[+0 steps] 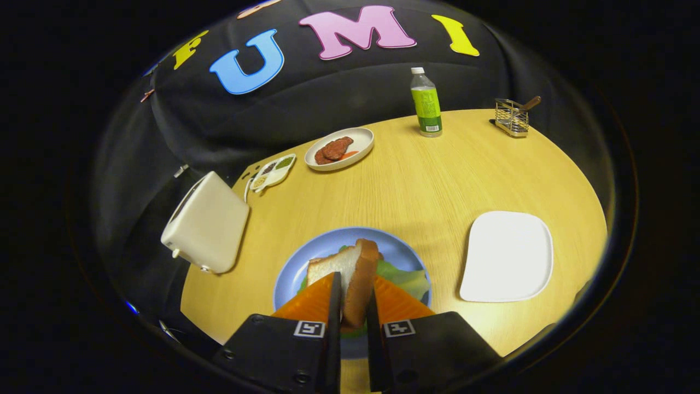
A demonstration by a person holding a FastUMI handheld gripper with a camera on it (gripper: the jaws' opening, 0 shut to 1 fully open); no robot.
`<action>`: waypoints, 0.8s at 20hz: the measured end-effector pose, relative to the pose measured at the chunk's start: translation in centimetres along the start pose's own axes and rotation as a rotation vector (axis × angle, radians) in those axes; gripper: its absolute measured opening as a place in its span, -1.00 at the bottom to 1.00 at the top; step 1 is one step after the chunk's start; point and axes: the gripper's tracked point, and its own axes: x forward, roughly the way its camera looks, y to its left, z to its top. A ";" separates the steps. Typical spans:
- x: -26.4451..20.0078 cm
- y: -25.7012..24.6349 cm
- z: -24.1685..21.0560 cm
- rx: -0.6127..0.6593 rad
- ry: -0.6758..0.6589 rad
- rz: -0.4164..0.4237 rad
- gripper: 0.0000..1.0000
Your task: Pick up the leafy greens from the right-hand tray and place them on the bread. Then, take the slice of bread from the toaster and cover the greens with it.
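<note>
— Bread slice (350,282): where is it?
— My gripper (354,306) is clamped on it, held on edge above the greens (404,279) on the blue plate (328,249).
— What's left?
— Greens look placed; I'd say only covering them remains.

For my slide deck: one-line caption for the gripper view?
Tongs shut on bread slice, held on edge over greens on blue plate.

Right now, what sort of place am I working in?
Likely a staged kitchen-table booth for making a sandwich: a wooden table against black cloth, a toaster, a blue plate with greens. The gripper is shut on the bread slice.
</note>
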 end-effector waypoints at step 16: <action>-2.1 -2.1 2.6 -0.246 -0.056 0.012 0.65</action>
